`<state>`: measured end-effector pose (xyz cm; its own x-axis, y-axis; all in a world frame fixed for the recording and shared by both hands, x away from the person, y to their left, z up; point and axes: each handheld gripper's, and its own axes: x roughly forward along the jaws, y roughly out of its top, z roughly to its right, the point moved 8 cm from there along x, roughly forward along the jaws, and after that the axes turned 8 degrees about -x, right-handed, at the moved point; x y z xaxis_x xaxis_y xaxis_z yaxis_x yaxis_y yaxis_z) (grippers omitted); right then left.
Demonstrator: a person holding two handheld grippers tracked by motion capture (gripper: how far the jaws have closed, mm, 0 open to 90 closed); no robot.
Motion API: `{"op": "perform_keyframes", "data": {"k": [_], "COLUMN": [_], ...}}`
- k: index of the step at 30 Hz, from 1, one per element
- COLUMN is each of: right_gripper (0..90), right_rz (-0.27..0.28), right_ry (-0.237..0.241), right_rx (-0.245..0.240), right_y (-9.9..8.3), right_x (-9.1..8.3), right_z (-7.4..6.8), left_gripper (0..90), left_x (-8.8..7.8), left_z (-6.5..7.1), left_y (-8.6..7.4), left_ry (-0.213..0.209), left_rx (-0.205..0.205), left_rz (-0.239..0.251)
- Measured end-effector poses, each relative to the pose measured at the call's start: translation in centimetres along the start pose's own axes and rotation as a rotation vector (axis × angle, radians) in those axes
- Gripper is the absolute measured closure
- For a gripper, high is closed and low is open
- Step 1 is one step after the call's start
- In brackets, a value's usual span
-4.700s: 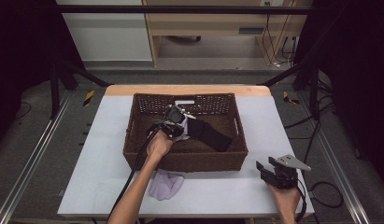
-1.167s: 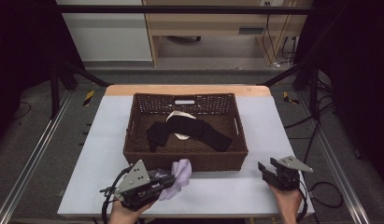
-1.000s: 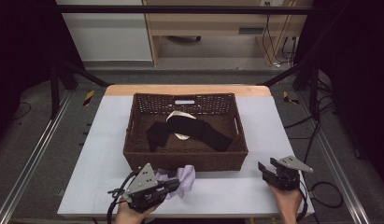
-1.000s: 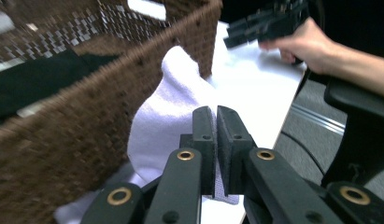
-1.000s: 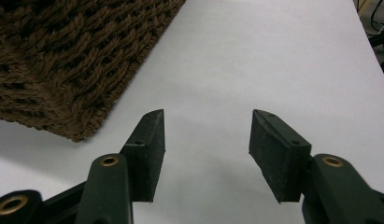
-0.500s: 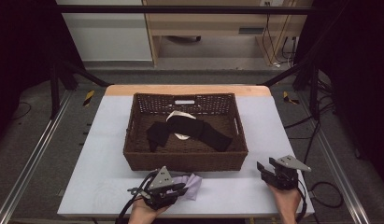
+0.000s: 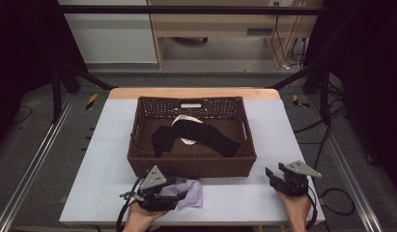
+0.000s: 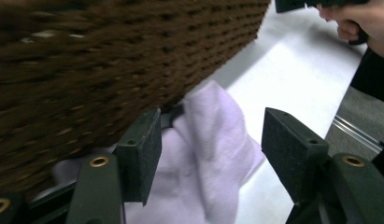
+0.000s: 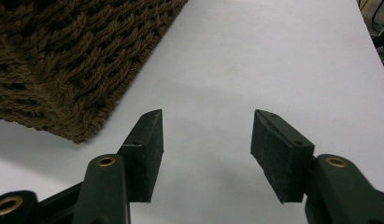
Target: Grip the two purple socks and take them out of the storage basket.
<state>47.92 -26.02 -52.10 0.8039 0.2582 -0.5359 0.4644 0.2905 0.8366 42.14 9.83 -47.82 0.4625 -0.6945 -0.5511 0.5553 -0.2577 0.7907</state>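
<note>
Left tool (image 7: 179,197) has just been opening, its jaws now spread around a lilac cloth (image 7: 192,192) lying on the bench (image 7: 90,193) against the basket (image 7: 138,145). Right tool (image 7: 274,178) is spread, empty. Light, soft and floppy, the cloth probably wants pinching at a bunched fold. Basket holds 2 cloths, black (image 7: 196,133) over cream (image 7: 179,121).

The bench (image 7: 104,159) is lit evenly from above, while the surroundings are left in deep darkness. In the left gripper view the basket (image 8: 110,60) is smeared by blur. Soft shadows are cast under the jaws in the right gripper view.
</note>
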Motion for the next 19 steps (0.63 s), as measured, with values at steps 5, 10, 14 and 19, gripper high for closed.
{"op": "perform_keyframes", "data": {"k": [5,10,14,19], "right_gripper": [42.0,40.2,37.3,36.1], "right_rz": [-0.001,0.001,-0.001,-0.004], "right_ry": [-0.007,-0.01,-0.012,-0.014], "right_rx": [0.002,0.008,0.021,0.023], "right_y": [0.0,-0.1,-0.2,-0.2], "right_x": [-0.1,-0.1,-0.1,-0.1], "right_z": [0.1,0.1,0.2,0.2], "left_gripper": [33.6,31.5,31.1,30.8], "left_x": [-1.7,-2.9,-3.7,-5.0], "left_z": [-1.6,-3.7,-4.9,-6.7], "left_y": [-0.3,-0.8,-1.5,-2.6], "left_ry": [0.057,0.12,0.162,0.237], "left_rx": [-0.008,-0.028,-0.034,-0.023], "left_rz": [0.025,0.04,0.048,0.051]}}
